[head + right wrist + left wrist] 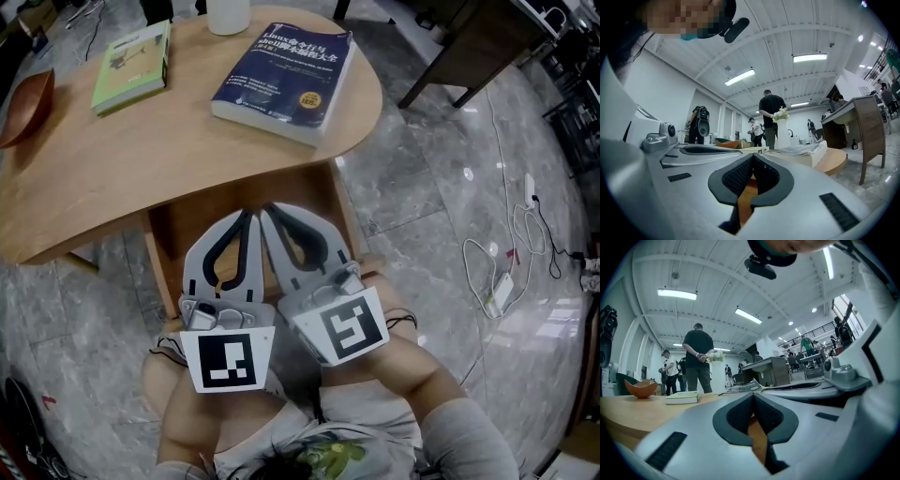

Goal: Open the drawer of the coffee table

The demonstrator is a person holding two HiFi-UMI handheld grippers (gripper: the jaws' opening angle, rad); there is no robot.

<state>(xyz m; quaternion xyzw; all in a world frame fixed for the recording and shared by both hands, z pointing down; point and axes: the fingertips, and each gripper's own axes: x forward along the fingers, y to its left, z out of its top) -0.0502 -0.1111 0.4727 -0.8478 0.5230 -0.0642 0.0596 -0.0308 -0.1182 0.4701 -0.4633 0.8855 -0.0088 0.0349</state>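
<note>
A rounded wooden coffee table (187,150) fills the top of the head view. Under its top sits a brown wooden drawer front (183,220); I see no handle. My left gripper (249,214) and right gripper (269,208) lie side by side, tips near each other, pointing level at that front just below the table edge. Both are shut with nothing between the pads. The left gripper view has the shut tips (753,397) at tabletop height, with brown wood showing behind the jaws. The right gripper view gives the same for its tips (753,157). Whether the tips touch the wood I cannot tell.
On the tabletop lie a blue book (283,80), a green book (133,66), a brown bowl (23,108) and a white vase (228,14). White cables (506,272) trail over the marble floor at right. A dark table (478,37) stands beyond. People (698,359) stand behind the table.
</note>
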